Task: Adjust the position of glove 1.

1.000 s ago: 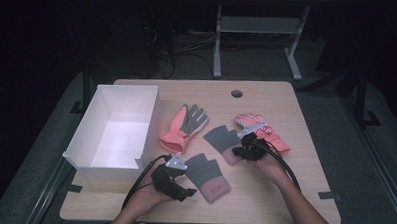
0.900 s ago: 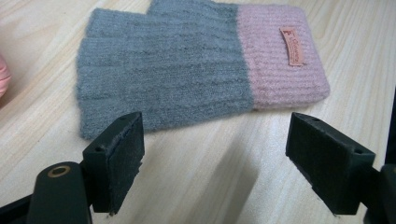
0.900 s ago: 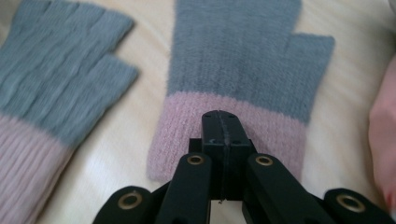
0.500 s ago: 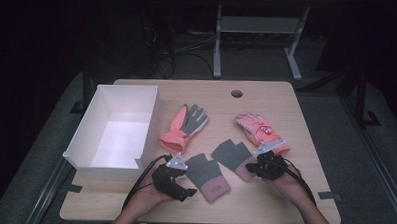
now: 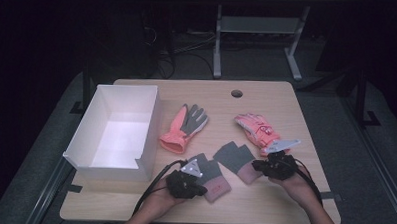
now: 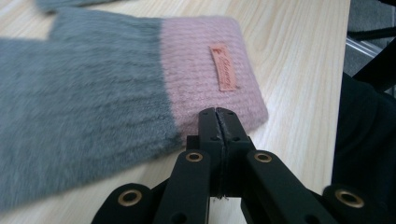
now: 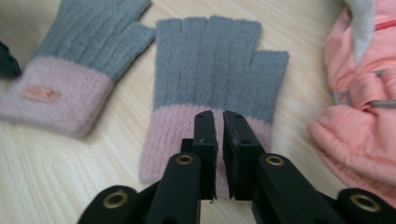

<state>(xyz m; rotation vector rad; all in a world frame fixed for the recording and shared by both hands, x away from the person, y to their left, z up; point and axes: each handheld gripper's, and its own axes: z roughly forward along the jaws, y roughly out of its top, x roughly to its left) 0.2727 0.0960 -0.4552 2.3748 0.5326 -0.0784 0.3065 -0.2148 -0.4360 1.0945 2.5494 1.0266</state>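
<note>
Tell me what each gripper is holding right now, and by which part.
The left gripper pinches one knit glove at its pink cuff edge. The right gripper holds nothing; its jaws, just opening, stand over the other glove.

Dim, dark-edged high view; bright, even gripper views, soft blur toward the far edges.

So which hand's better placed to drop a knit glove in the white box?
Probably left: left gripper just closed at one glove's pink cuff, nearer the box; right gripper has just been opening above another glove.
</note>
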